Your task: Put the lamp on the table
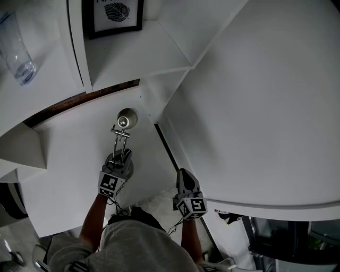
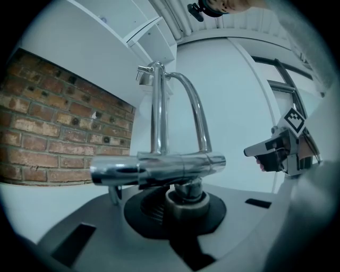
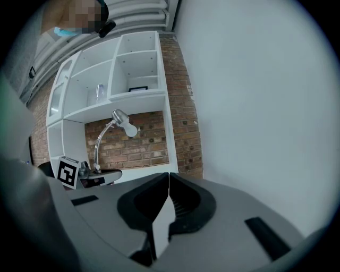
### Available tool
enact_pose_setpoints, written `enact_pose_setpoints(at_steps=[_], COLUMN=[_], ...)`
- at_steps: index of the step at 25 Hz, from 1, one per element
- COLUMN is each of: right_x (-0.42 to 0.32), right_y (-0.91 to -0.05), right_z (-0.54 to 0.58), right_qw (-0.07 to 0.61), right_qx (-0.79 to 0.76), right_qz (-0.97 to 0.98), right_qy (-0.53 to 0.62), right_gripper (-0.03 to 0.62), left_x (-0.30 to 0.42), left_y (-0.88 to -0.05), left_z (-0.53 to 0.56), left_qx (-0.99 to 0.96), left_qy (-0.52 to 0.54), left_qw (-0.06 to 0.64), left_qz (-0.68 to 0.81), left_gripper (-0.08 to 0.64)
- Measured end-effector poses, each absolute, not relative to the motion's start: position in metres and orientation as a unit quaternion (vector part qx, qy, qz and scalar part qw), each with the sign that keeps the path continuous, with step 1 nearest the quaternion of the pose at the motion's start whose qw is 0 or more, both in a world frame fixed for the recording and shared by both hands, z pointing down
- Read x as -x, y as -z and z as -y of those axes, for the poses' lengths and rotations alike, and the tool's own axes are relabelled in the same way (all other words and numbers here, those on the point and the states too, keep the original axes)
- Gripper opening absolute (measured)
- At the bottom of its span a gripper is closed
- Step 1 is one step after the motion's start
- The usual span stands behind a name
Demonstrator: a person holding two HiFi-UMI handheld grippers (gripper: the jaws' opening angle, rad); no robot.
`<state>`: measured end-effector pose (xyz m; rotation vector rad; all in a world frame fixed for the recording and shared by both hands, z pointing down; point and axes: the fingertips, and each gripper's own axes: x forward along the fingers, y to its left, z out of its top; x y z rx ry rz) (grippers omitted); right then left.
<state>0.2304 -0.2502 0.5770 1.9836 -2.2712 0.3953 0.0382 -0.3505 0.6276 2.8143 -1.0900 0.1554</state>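
A chrome desk lamp (image 1: 123, 133) stands on the low white shelf surface (image 1: 69, 154) by the brick wall, its round head (image 1: 126, 119) pointing away from me. My left gripper (image 1: 120, 160) is shut on the lamp's lower joint. In the left gripper view the chrome crossbar (image 2: 159, 164) and its knob sit right at the left gripper's (image 2: 183, 201) closed jaws. My right gripper (image 1: 184, 179) hovers to the right of it, shut and empty, near the edge of the large white table top (image 1: 265, 106). From the right gripper (image 3: 168, 178) view the lamp (image 3: 118, 123) shows at the far left.
White shelving (image 3: 133, 69) above the lamp holds a framed leaf picture (image 1: 114, 16) and a clear bottle (image 1: 18, 58). A brick wall (image 2: 53, 133) backs the shelf. A dark gap (image 1: 167, 146) separates shelf and table. My arms and grey top fill the bottom of the head view.
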Motion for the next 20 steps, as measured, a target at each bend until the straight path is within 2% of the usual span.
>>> enact_pose_setpoints(at_steps=[10, 17, 20], right_x=[-0.230, -0.225, -0.224], right_y=[-0.578, -0.577, -0.578], right_z=[0.241, 0.236, 0.233], right_qw=[0.049, 0.046, 0.044], right_qx=[-0.660, -0.658, -0.660], right_qz=[0.739, 0.740, 0.739], right_qy=[-0.130, -0.130, -0.131], right_gripper=[0.023, 0.023, 0.023], left_x=[-0.038, -0.032, -0.030], left_y=[-0.623, -0.628, -0.626], left_z=[0.350, 0.345, 0.342], left_qx=[-0.932, -0.932, -0.932], left_qy=[-0.049, -0.060, -0.056], left_qw=[0.075, 0.082, 0.081], left_qz=[0.351, 0.348, 0.349], left_gripper=[0.061, 0.261, 0.292])
